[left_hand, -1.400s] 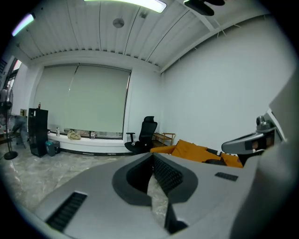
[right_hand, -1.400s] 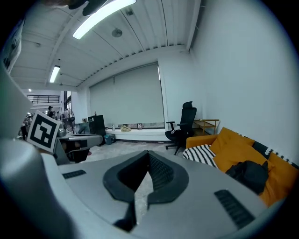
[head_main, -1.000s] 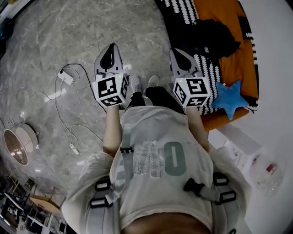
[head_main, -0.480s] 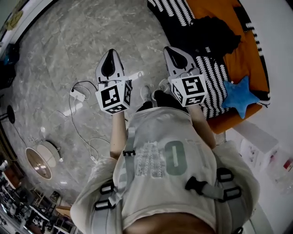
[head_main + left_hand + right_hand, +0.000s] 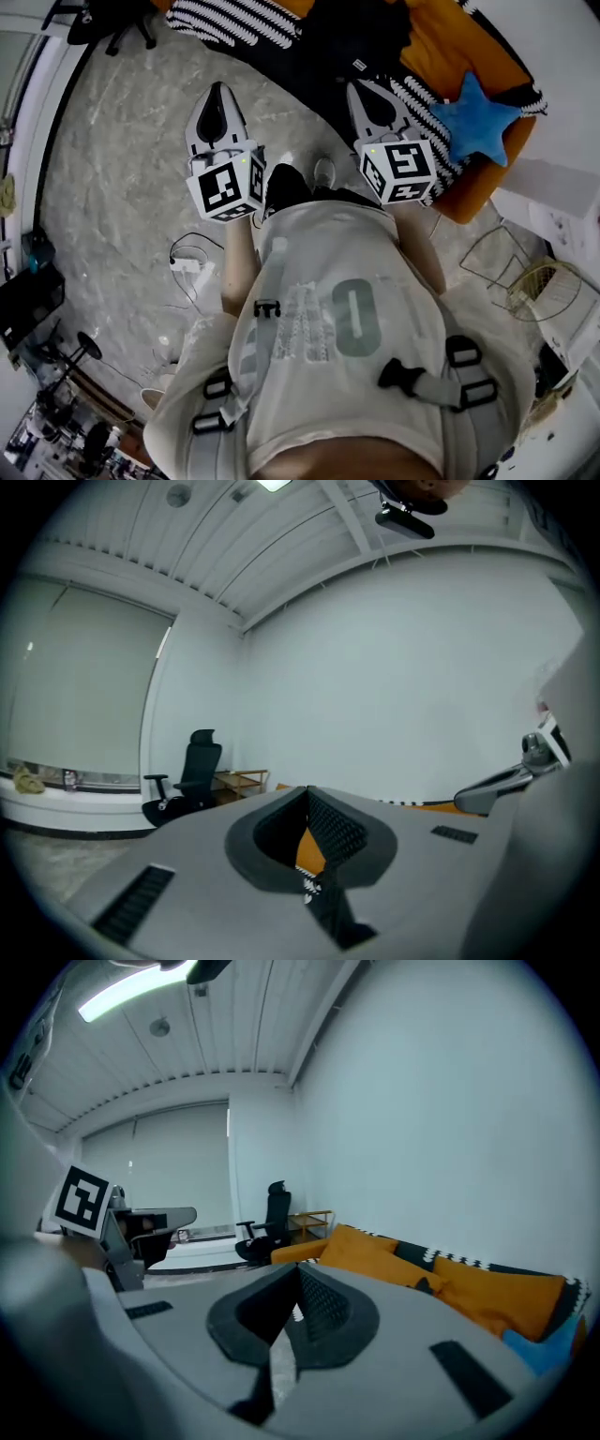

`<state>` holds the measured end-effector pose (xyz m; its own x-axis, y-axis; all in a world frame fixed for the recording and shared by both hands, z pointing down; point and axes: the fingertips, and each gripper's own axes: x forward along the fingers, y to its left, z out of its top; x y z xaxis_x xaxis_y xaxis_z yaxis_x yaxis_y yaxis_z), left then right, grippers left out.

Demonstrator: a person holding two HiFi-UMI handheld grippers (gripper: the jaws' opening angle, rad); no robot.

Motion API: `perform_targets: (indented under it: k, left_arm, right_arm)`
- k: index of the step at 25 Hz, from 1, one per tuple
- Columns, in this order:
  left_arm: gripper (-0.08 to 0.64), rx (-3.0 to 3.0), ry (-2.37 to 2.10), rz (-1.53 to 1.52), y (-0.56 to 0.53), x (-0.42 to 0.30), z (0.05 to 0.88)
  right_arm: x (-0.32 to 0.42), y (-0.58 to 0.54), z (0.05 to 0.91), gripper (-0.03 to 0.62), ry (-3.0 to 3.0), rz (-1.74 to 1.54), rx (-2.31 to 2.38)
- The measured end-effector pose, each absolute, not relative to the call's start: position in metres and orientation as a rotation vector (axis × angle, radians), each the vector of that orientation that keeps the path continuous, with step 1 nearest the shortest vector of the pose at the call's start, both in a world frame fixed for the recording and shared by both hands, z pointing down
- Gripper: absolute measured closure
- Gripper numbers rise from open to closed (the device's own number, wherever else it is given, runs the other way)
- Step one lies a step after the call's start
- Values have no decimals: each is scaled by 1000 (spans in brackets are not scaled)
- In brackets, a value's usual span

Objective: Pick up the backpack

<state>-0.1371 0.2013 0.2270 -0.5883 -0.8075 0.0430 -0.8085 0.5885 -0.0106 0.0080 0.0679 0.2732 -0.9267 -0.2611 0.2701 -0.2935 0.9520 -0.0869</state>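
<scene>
Both the left gripper and right gripper have fingers closed, empty, near the orange sofa.

The dark bundle on the orange sofa runs off the head view's edge at 12 o'clock, so its kind cannot be told; the office chair at 11 o'clock is cut down to its lower part. Clutter at 7 o'clock is too dark and small to name. In the left gripper view the closed left tongs hide all but an orange sliver of that sofa
</scene>
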Motion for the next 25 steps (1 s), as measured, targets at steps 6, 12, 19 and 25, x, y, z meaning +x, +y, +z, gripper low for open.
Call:
perform_targets:
  k: [6, 12, 19, 25]
  left_arm:
    - [540, 1684, -2597, 69, 113, -106, 227]
    - [540, 1960, -2448, 68, 27, -86, 208]
    - [540, 2204, -2204, 105, -43, -60, 220]
    - [540, 2368, -2059, 86, -83, -46, 211]
  right_arm:
    - [72, 0, 273, 584, -2804, 249, 784]
    - [112, -48, 268, 584, -2722, 275, 1132]
    - [149, -70, 261, 584, -2617, 322, 1476]
    - [155, -80, 253, 584, -2539, 324, 1632]
